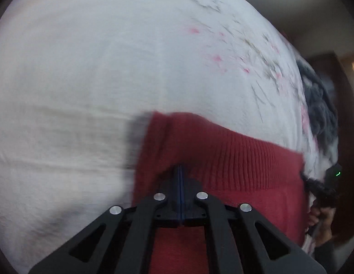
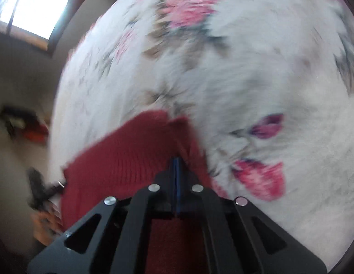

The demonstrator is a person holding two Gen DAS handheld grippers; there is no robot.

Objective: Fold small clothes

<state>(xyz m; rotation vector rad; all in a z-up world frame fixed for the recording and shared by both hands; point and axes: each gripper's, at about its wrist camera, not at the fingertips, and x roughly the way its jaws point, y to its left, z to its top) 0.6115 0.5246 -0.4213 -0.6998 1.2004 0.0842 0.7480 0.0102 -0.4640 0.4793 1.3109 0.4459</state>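
Left gripper (image 1: 181, 171): jaws pressed together, pinching the near left edge of the red knit garment (image 1: 234, 150). Right gripper (image 2: 177, 163): jaws also pressed together, pinching the same garment (image 2: 122, 159) at its right corner. Garment is dark red, ribbed knit, stretched between the two grippers over a white bedsheet (image 1: 85, 68) with pink floral print (image 2: 257, 80). No readable writing or labels. Both views motion-blurred. A hand (image 2: 45, 226) shows at the left edge of the right view.
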